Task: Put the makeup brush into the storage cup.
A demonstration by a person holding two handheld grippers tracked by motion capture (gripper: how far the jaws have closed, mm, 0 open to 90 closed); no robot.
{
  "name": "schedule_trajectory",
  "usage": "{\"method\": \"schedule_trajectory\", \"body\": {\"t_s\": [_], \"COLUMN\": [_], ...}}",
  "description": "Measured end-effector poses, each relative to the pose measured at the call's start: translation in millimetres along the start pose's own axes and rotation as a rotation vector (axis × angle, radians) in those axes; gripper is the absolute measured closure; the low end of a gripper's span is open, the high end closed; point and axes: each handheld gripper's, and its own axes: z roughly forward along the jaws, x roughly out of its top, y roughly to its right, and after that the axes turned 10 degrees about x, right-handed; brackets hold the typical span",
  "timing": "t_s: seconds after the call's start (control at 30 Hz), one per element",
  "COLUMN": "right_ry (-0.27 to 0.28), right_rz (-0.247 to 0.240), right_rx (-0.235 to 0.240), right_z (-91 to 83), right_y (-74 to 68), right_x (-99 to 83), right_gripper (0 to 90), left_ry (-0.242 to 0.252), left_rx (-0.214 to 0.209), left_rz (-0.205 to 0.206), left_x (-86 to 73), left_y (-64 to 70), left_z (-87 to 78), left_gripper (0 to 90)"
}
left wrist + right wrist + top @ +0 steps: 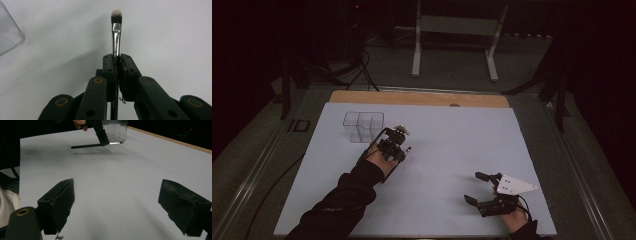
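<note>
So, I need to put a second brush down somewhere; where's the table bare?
Bare: the white sheet between left gripper and right gripper, and its far right part. Crowded: far left, where the clear organizer stands beside the left gripper holding the brush.

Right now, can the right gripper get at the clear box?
Probably yes. The right gripper is open and holds nothing, and bare table lies before the box; the left gripper, holding a brush, hovers beside it.

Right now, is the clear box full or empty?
Empty, it seems: the clear box shows bare compartments, and the brush is outside, pinched in the left gripper.
</note>
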Motion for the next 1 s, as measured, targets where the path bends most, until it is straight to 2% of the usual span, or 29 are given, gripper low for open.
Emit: {"method": "schedule_trajectory", "body": {"t_s": [0.13,0.27,0.6,0.83,1.0], "right_ry": [-0.001,0.000,0.000,0.002,0.002], "right_rz": [-0.001,-0.001,0.002,0.007,0.007], "right_rx": [0.000,0.000,0.000,0.001,0.003], "right_z": [0.1,0.3,0.6,0.8,1.4], "right_y": [0.1,0.3,0.4,1.0,1.3], "right_x": [-0.1,-0.2,-0.4,-0.8,-1.0], "right_gripper": [13.6,13.6,13.6,13.6,13.6], "left_ry": [0.060,0.112,0.230,0.361,0.391], "left_rx": [-0.013,-0.001,-0.051,-0.076,-0.086], "left_rz": [0.004,-0.002,-0.026,-0.034,-0.031], "left_x": [-5.4,-12.2,-33.5,-44.8,-47.0], "left_y": [-3.7,-7.5,-18.2,-23.6,-26.1], "left_z": [-11.5,-18.8,-40.5,-60.2,-66.1], "left_gripper": [85.3,85.3,85.3,85.3,85.3]}}
